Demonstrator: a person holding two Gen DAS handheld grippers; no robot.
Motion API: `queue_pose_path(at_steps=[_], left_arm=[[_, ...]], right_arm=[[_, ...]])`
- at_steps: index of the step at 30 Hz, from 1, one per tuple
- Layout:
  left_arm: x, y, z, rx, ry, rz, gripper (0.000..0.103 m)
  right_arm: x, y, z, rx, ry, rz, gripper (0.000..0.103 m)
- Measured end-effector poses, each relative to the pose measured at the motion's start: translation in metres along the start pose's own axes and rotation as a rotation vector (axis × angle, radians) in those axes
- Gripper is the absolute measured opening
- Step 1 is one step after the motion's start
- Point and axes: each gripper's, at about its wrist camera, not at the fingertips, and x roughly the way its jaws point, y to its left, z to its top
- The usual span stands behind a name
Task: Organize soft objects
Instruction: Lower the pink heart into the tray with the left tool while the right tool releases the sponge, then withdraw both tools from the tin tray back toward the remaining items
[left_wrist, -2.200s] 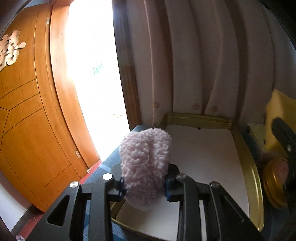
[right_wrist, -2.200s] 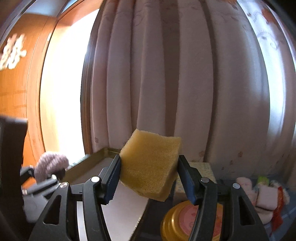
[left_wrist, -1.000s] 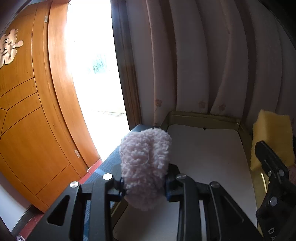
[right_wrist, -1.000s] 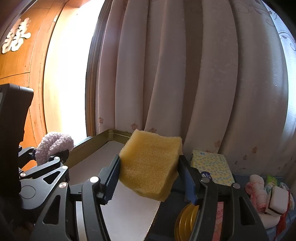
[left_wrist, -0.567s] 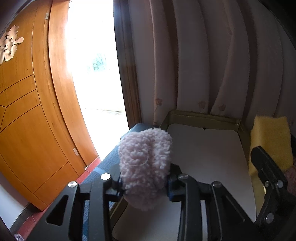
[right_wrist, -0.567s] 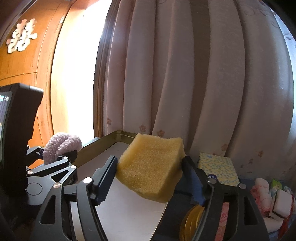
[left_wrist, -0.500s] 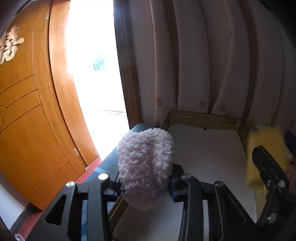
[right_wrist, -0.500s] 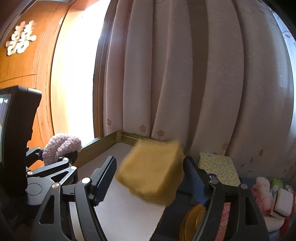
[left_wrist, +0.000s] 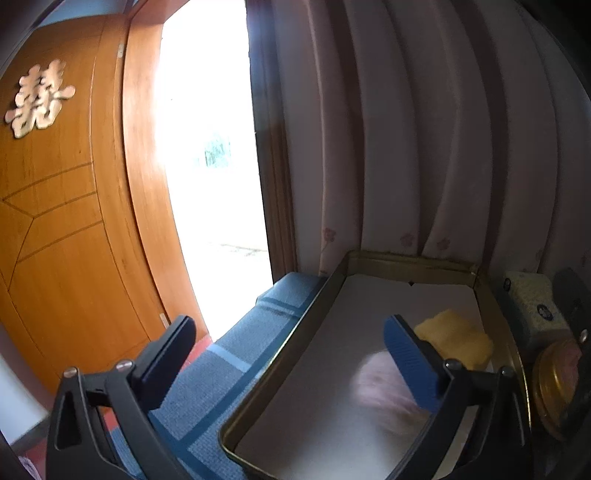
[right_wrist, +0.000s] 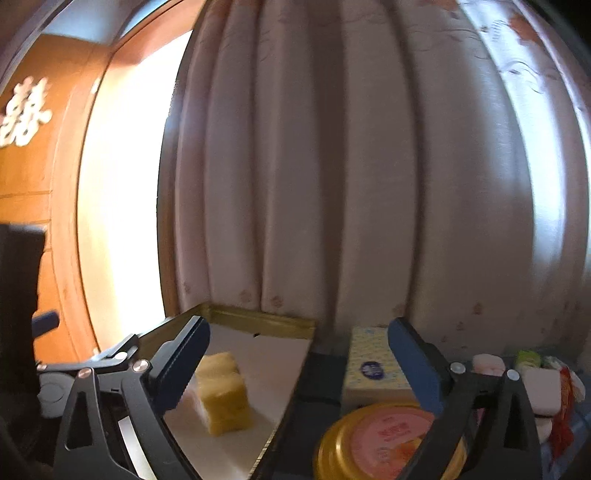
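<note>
1. Your gold-rimmed tray (left_wrist: 284, 354) with its white floor holds two soft things: the yellow sponge (right_wrist: 223, 393) and the pink fluffy ball (left_wrist: 384, 395), blurred, just beside it.
2. Your left gripper (left_wrist: 291, 354) is opening, its fingers spread wide and gripping nothing; the ball lies below the right finger.
3. Your right gripper (right_wrist: 297, 363) is also opening, empty, above the tray's right edge.
4. Right of the tray stand a tissue pack (right_wrist: 373, 367) and a round gold tin (right_wrist: 388, 441).

Tray (left_wrist: 280, 354) floor lies open except sponge (right_wrist: 223, 393) and pink fluff (left_wrist: 384, 395).
</note>
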Motion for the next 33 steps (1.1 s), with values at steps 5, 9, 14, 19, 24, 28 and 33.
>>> queue_pose_path(at_steps=[5,9,14,19,24,28,33], left_arm=[[0.002,0.004,0.0,-0.024,0.014,0.003,0.103],[-0.005,-0.001,-0.002,-0.003,-0.005,-0.006,0.103],[-0.014,-0.006,-0.004,0.015,-0.006,-0.012,0.103],[-0.018,-0.007,-0.006,0.013,-0.008,-0.015,0.103],[-0.02,-0.011,-0.007,0.018,-0.005,-0.019,0.103],[-0.023,-0.014,-0.009,0.023,-0.007,-0.02,0.103],[-0.028,-0.019,-0.011,0.029,-0.007,-0.024,0.103]], right_arm=[[0.0,-0.003,-0.001,0.003,0.008,-0.02,0.099],[-0.003,-0.001,0.0,-0.014,0.0,-0.022,0.099],[-0.004,0.001,-0.002,-0.029,-0.005,-0.044,0.099],[-0.008,-0.006,-0.002,-0.023,-0.008,-0.06,0.099],[-0.012,-0.012,-0.004,-0.018,-0.02,-0.072,0.099],[-0.016,-0.017,-0.005,-0.027,-0.023,-0.081,0.099],[-0.025,-0.024,-0.006,-0.031,-0.038,-0.1,0.099]])
